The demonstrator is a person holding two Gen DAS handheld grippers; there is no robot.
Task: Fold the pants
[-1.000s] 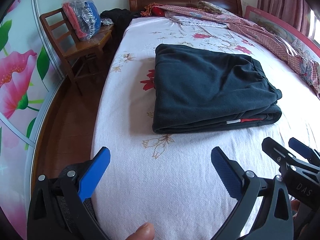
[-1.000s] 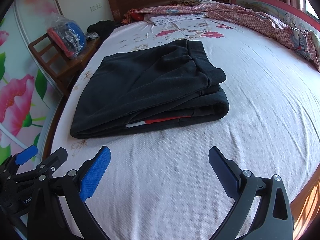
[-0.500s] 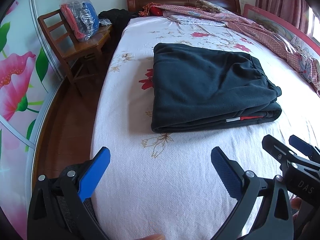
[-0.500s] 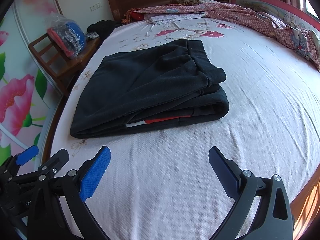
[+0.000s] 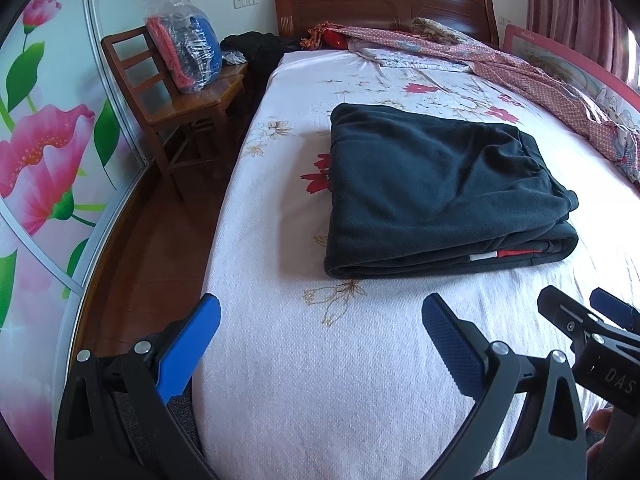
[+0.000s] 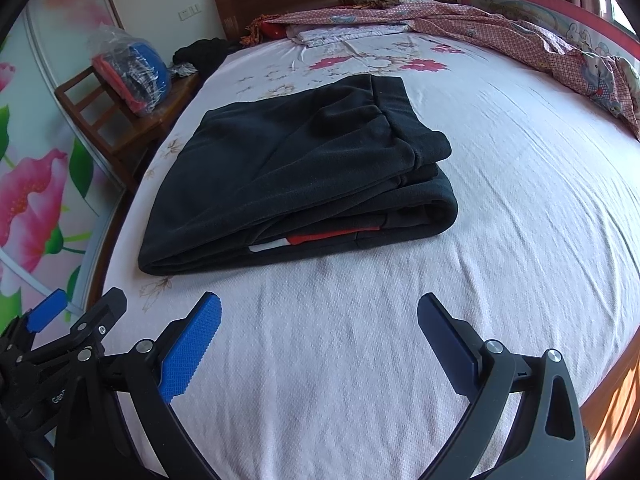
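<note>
One folded pants (image 5: 436, 188) bundle (dark), two empty hand-held grippers.

I hold my left gripper (image 5: 320, 318) and right gripper (image 6: 319, 316) side by side, both level and pointing forward, each with its blue-padded jaws spread wide apart and gripping nothing at all.
</note>
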